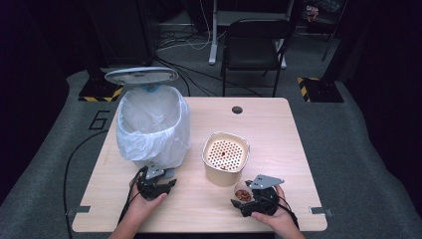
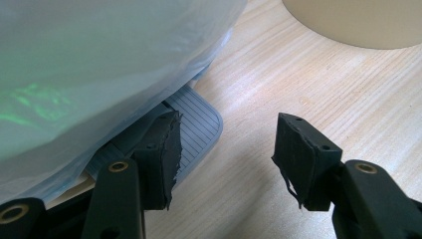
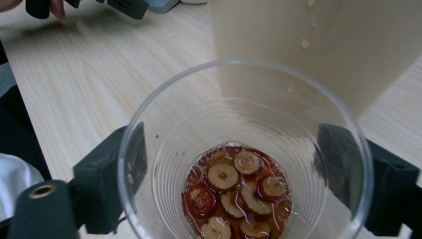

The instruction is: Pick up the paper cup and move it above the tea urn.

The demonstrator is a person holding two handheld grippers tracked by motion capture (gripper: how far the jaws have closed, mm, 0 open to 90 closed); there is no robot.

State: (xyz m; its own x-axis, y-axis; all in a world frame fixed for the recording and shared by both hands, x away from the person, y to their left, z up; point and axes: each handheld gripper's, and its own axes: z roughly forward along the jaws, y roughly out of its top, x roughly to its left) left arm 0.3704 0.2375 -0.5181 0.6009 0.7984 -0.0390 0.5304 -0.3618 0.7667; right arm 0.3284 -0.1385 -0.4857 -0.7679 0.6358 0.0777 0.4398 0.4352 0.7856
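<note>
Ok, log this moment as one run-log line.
left gripper: open, at bin pedal | right gripper: shut on clear cup of sliced dates

I see my right gripper (image 3: 244,174) with one black jaw at 9 o'clock and one at 3 o'clock, and a clear plastic cup (image 3: 164,114) sits between them, touching both. At the bottom of the cup lie red fruit slices (image 3: 234,199) in a little red juice. A big cream tub (image 3: 318,45) stands just behind the cup, at 1 o'clock, with water drops on its side. Far off at 11 o'clock, on the wooden table (image 3: 89,74), I see the other gripper (image 3: 127,6)
</note>
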